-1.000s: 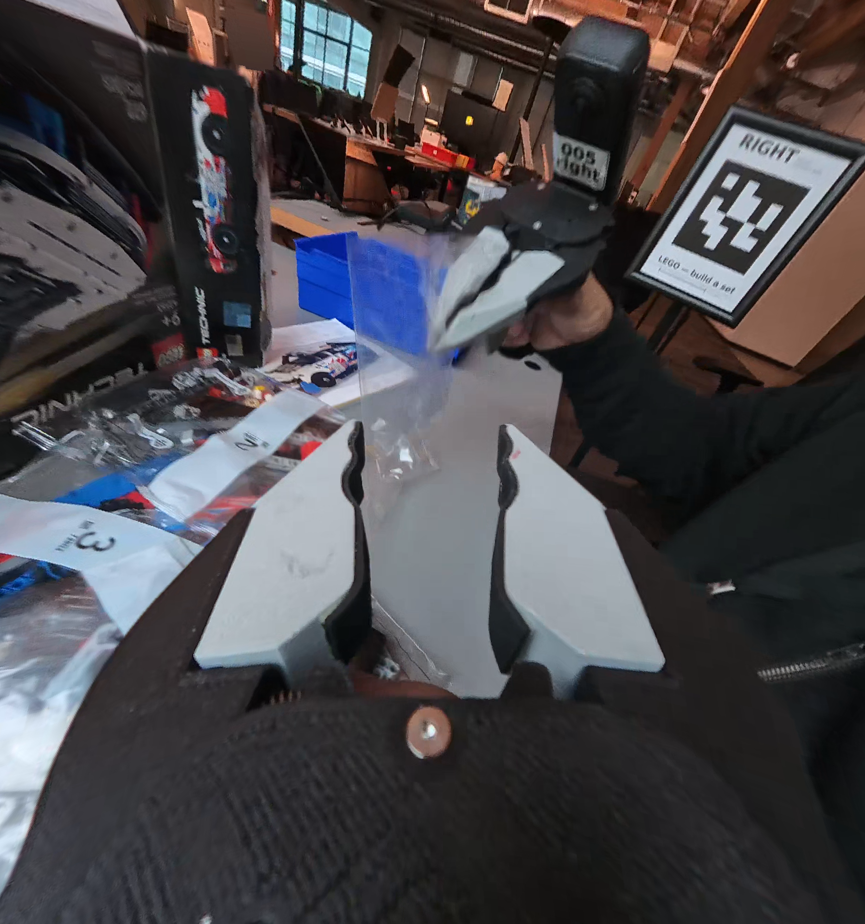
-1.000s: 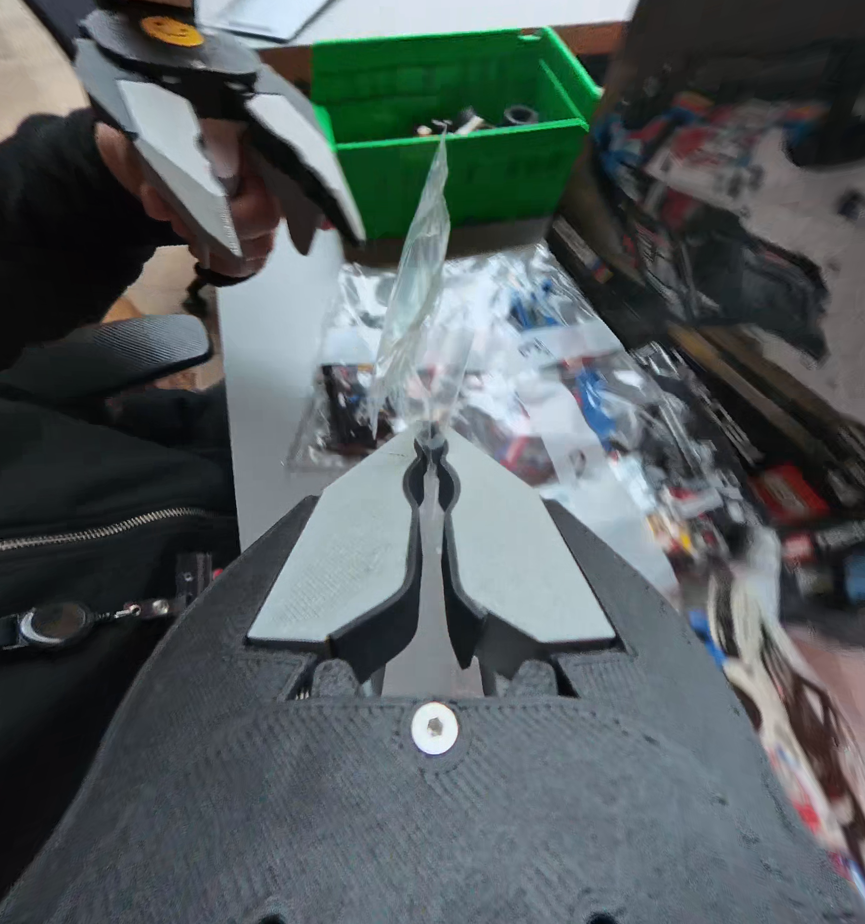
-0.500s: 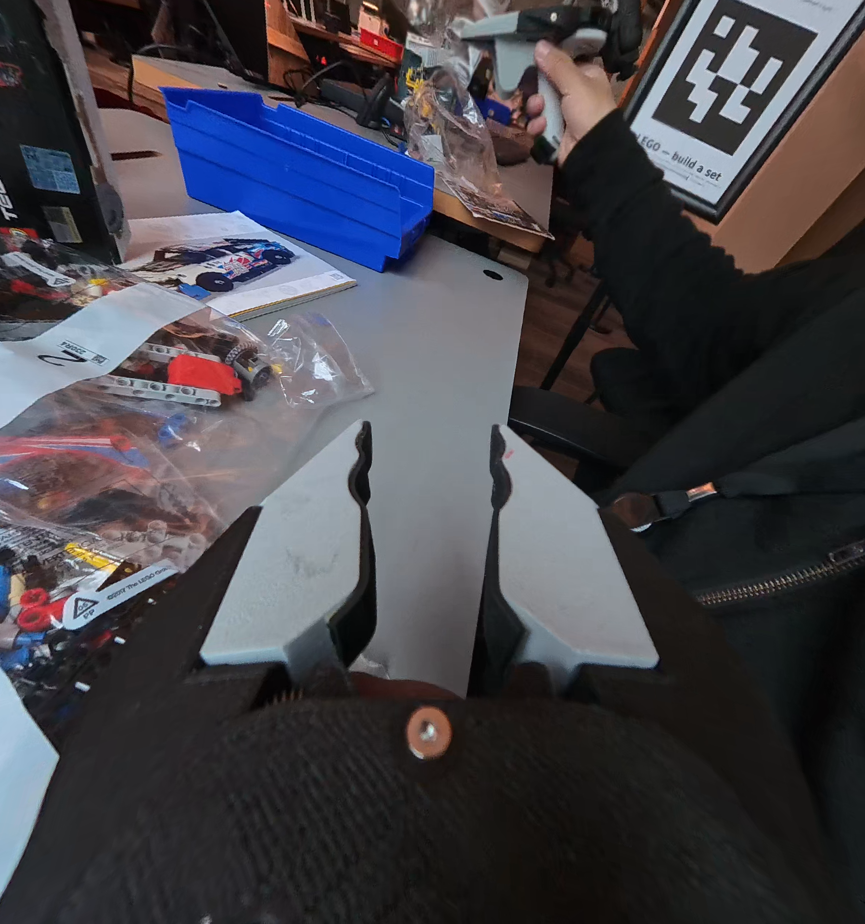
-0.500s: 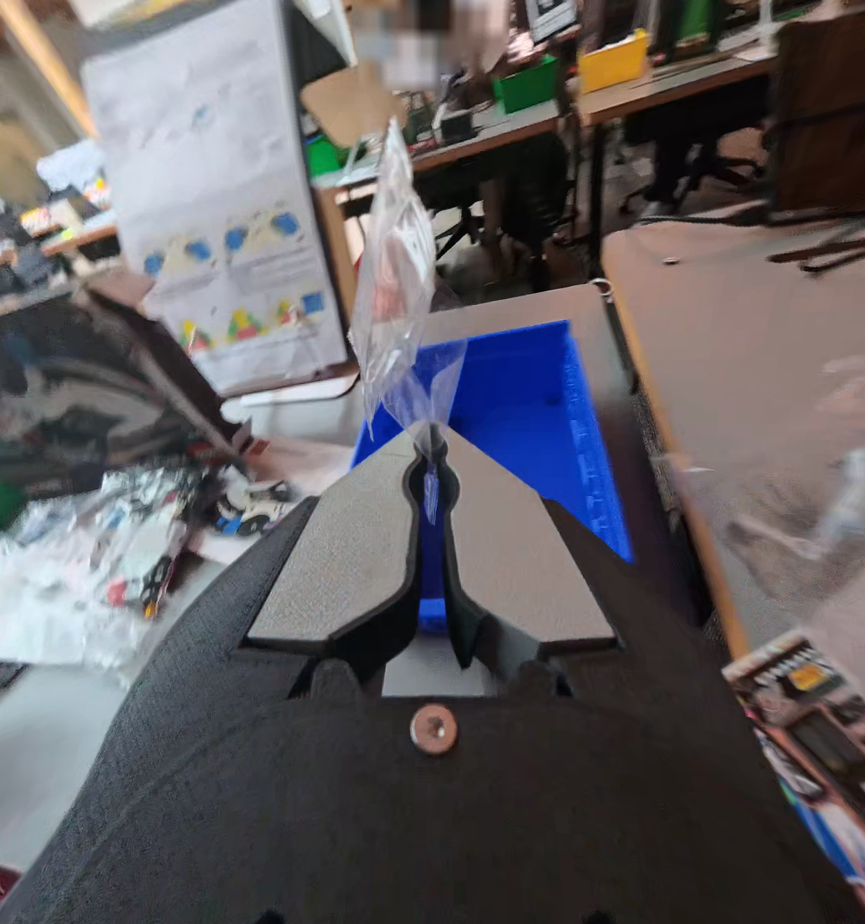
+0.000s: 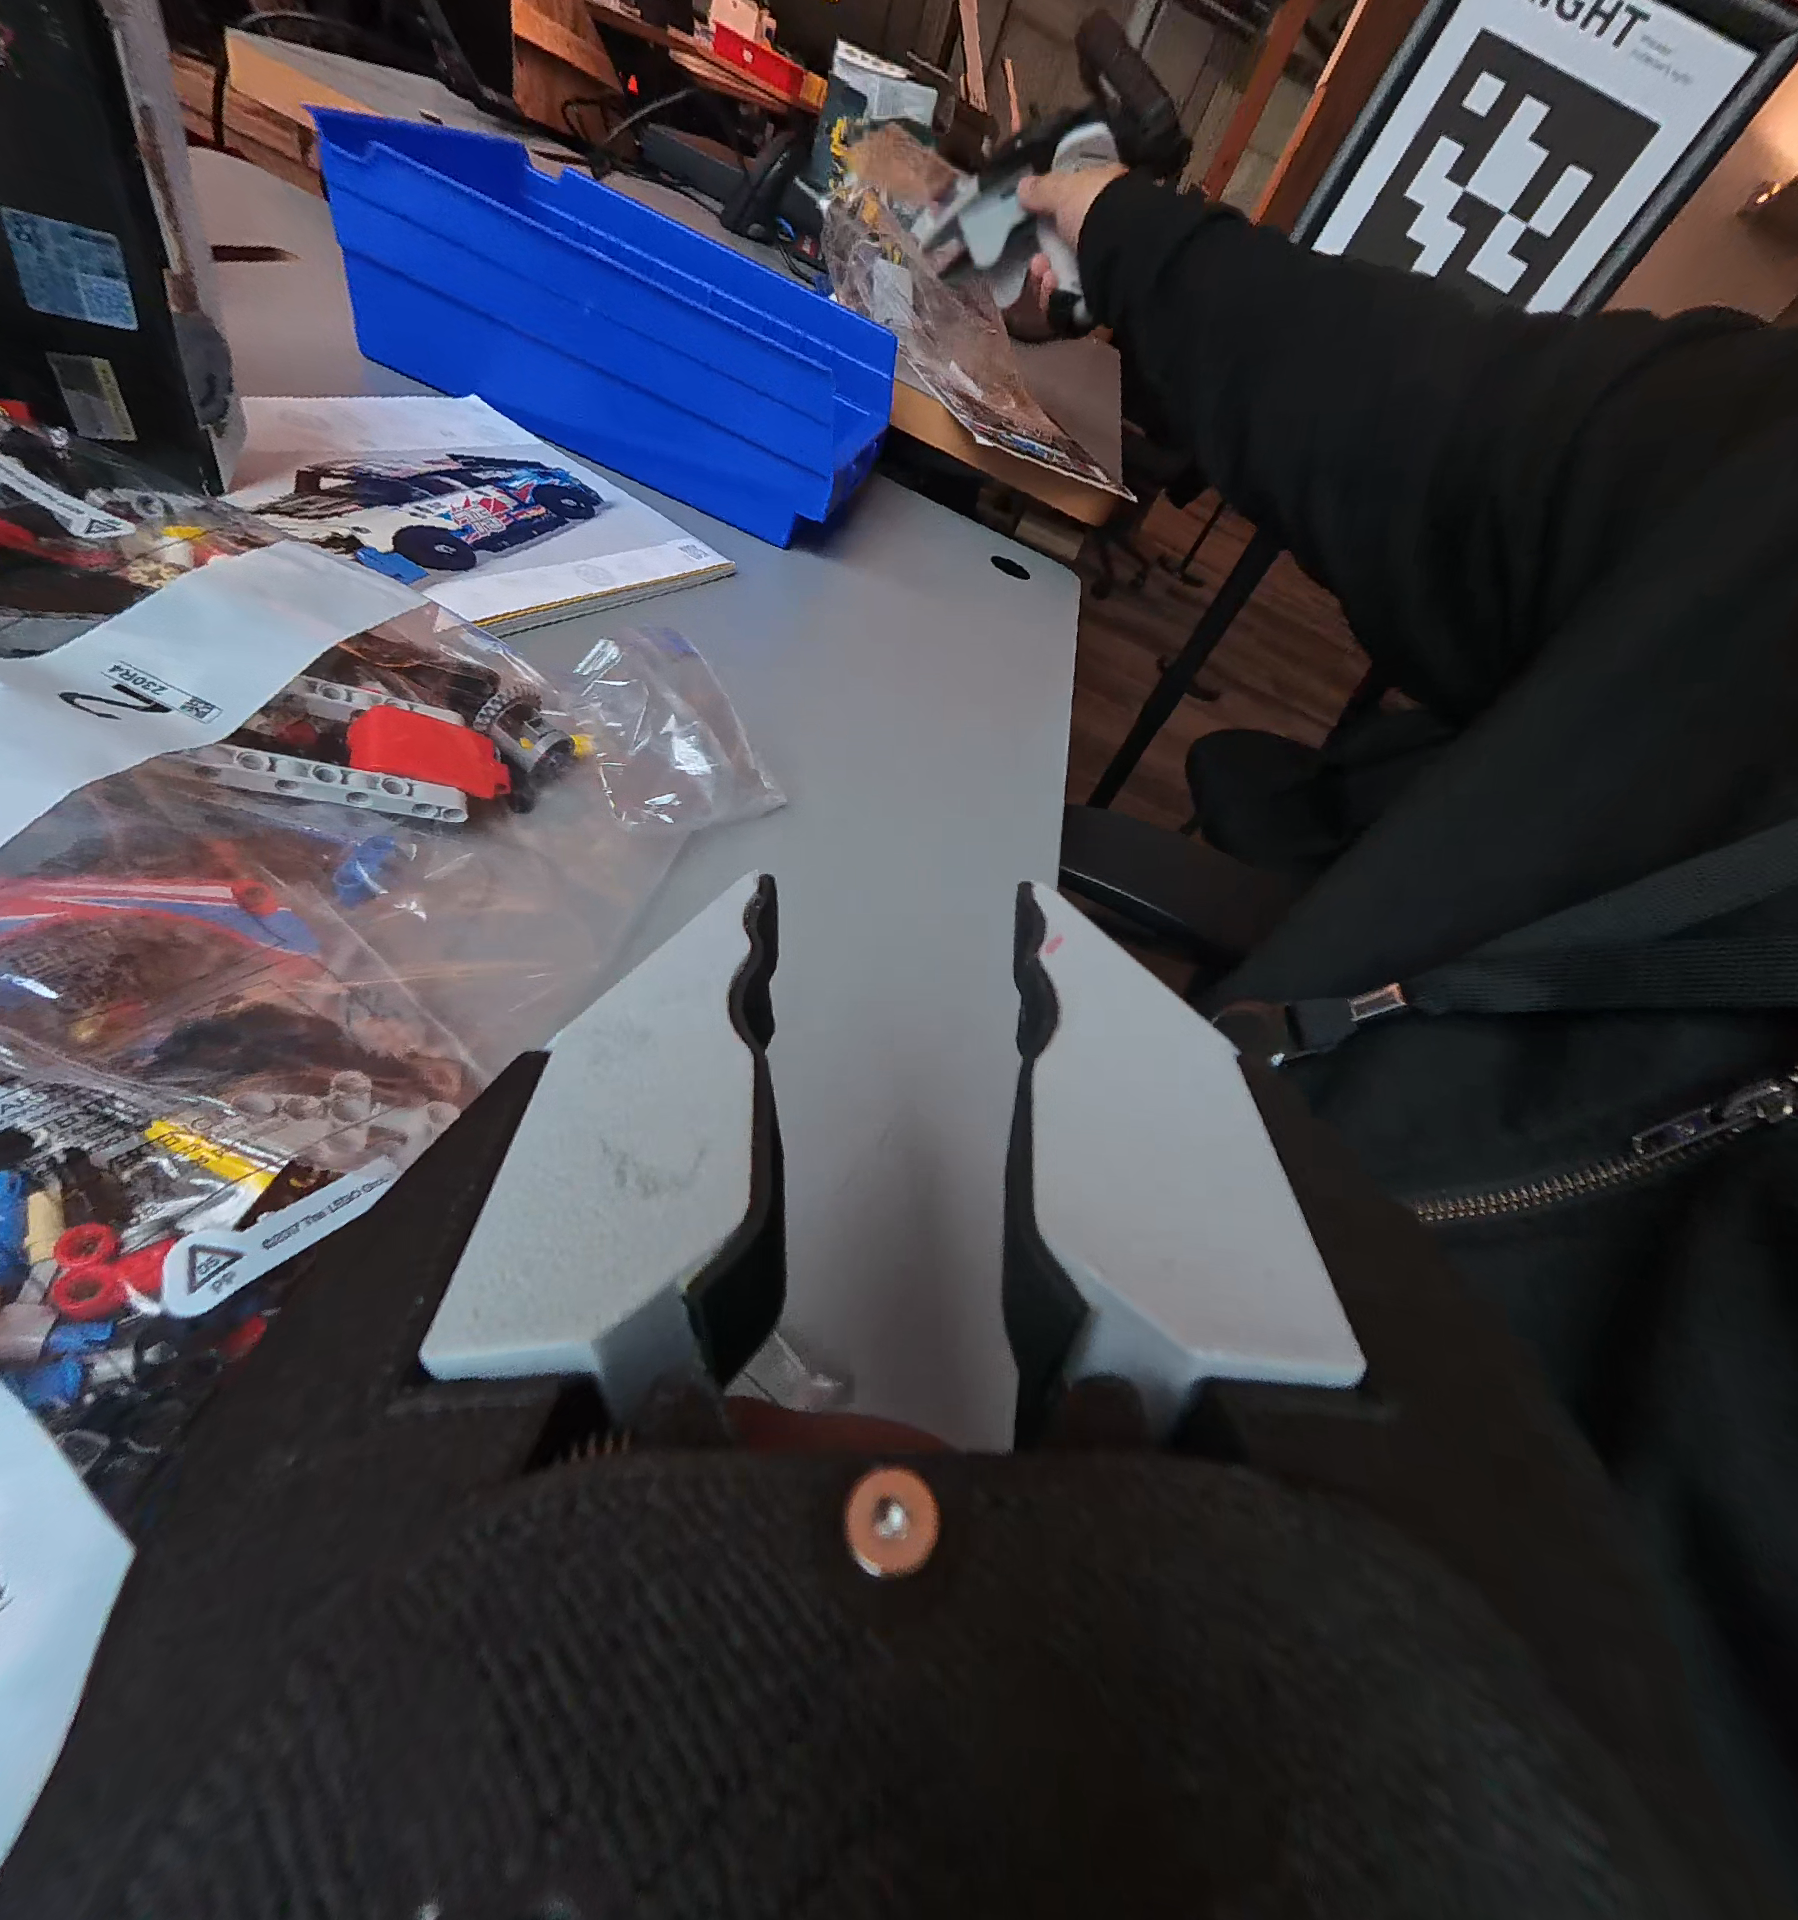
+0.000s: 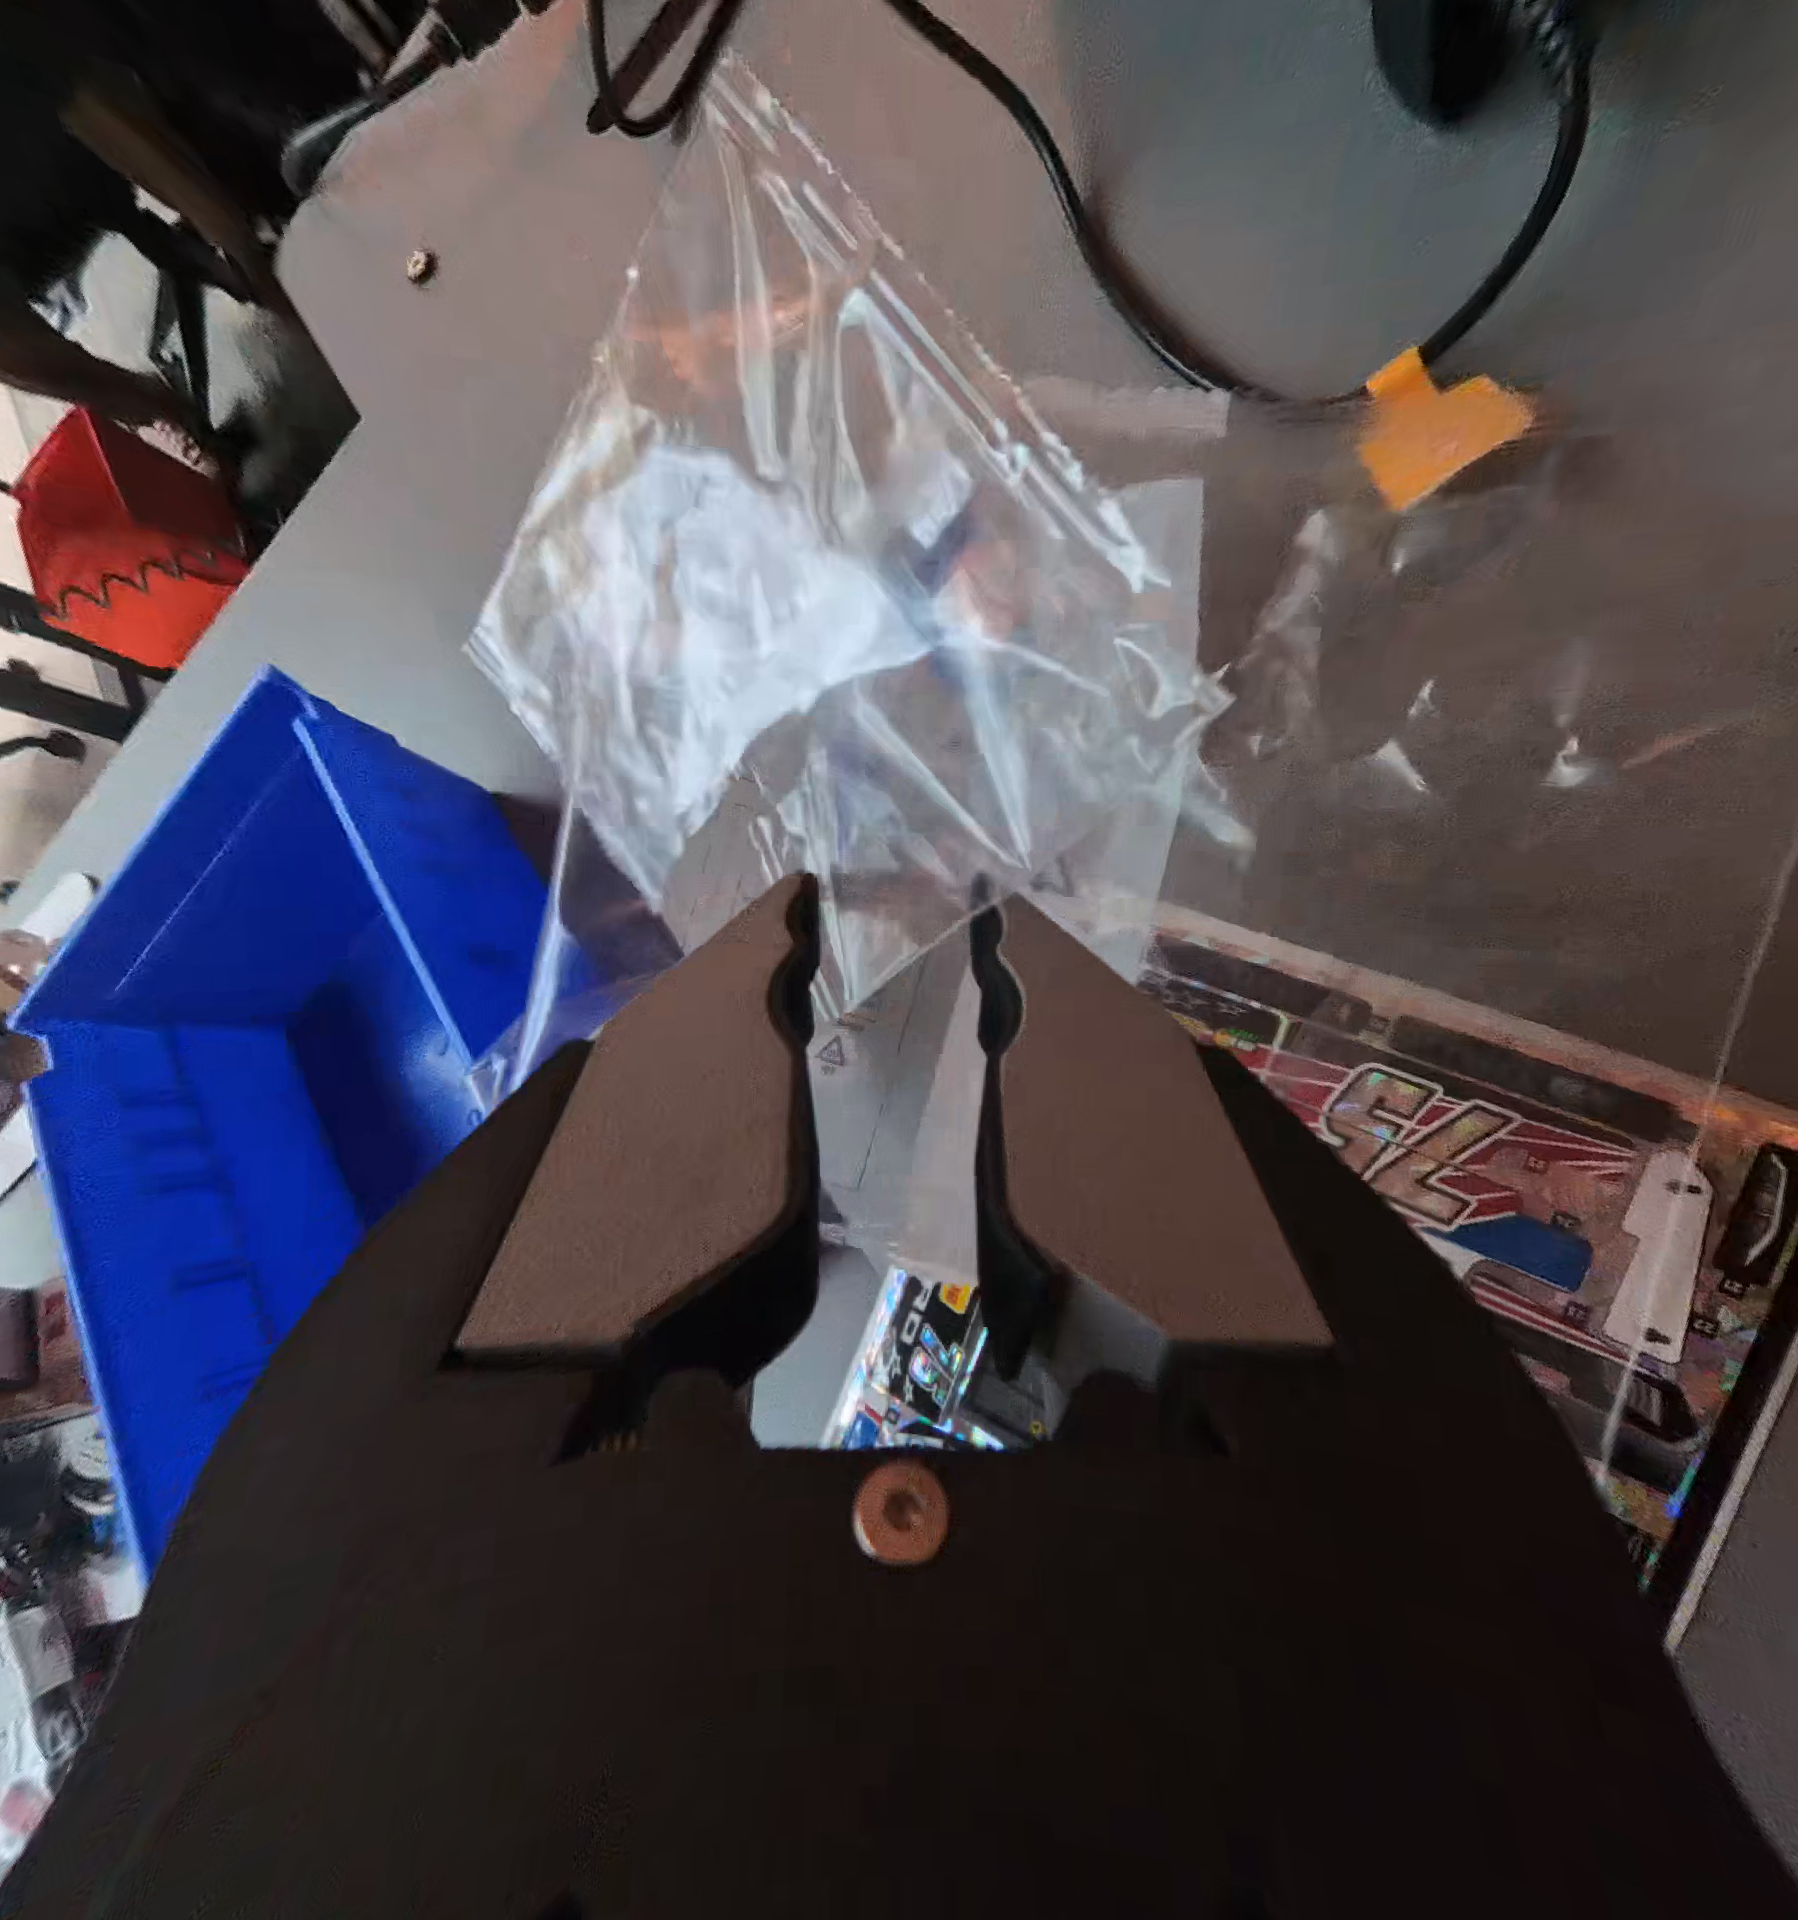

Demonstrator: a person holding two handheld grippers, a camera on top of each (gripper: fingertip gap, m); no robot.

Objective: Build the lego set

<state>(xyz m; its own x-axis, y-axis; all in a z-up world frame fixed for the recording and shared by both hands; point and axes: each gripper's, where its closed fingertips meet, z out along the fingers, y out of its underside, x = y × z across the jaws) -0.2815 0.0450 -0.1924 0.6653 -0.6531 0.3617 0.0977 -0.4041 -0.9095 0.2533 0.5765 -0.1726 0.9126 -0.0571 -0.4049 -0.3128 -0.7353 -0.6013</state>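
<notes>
Left tongs [image 5: 890, 914]: parted by a clear gap, nothing between the fingers; held low over the bare grey tabletop [image 5: 905, 707], just right of the parts bags. Judged to be parked there, free for the next pick.

Right tongs [image 6: 890, 925]: parted, held out over the neighbouring surface beyond the blue bin [image 6: 251, 987]. A clear empty bag [image 6: 833, 582] lies just ahead of the tips. One corner of the film sits at the right fingertip; whether it touches the finger cannot be told. No pinch is visible.

Empty bag, placement: it rests beside a sticker sheet [image 6: 1497, 1174] in its own transparent sleeve, apart from the working area. Judged to be set aside as waste so it does not clutter the build space.

Lego set, location: unbuilt. Parts are sealed in numbered bags [image 5: 251, 894] piled at the left of the tabletop. The nearest bag shows a red part [image 5: 417, 750], grey beams and a gear.

Instruction booklet [image 5: 479, 509]: lies flat, cover up, between the bags and the blue bin, within view for reference.

Set box [image 5: 64, 229]: stands upright at the far left, behind the bags.

Blue bin, role: empty as far as can be seen; judged to be a tray for loose parts.

Task progress: early; judged to be at the unpacking stage, with no assembled section in view.

Risk: thin film is light and may slide or cling to a finger.
</notes>
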